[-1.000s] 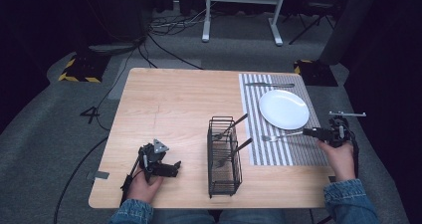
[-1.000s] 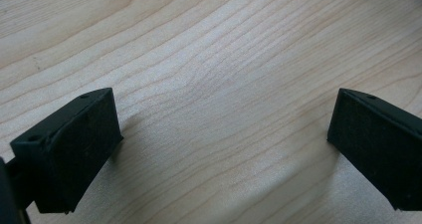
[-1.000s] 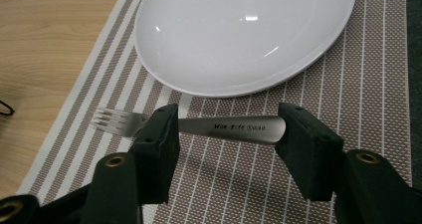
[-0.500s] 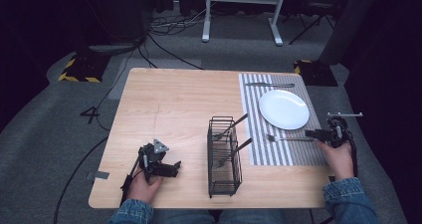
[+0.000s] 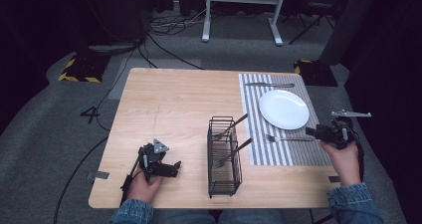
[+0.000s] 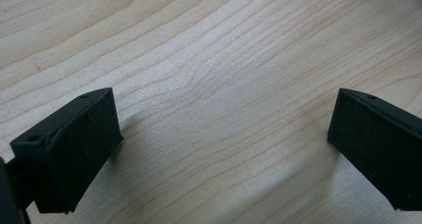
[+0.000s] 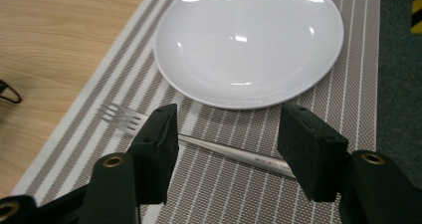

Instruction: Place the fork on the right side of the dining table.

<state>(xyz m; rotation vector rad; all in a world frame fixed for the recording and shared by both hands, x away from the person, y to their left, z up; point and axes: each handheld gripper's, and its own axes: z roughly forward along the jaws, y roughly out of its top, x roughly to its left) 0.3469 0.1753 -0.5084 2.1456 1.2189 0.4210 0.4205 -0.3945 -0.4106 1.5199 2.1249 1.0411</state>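
Setting the table: I hold the right gripper [image 7: 226,149] above the fork [image 7: 199,142], its jaws just opened wider, the handle lying on the placemat [image 7: 328,149] between and beneath them, apparently released. Next, I fetch another utensil from the caddy [image 5: 223,157]. Left gripper [image 6: 219,149] rests spread.

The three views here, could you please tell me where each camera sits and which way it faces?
High view: above the person's side, facing forward and down on the table; forearms, both hands show.
Left gripper view: on the left gripper, facing bare tabletop; two open jaws.
Right gripper view: on the right gripper, facing the fork and plate, both shared with the high view.
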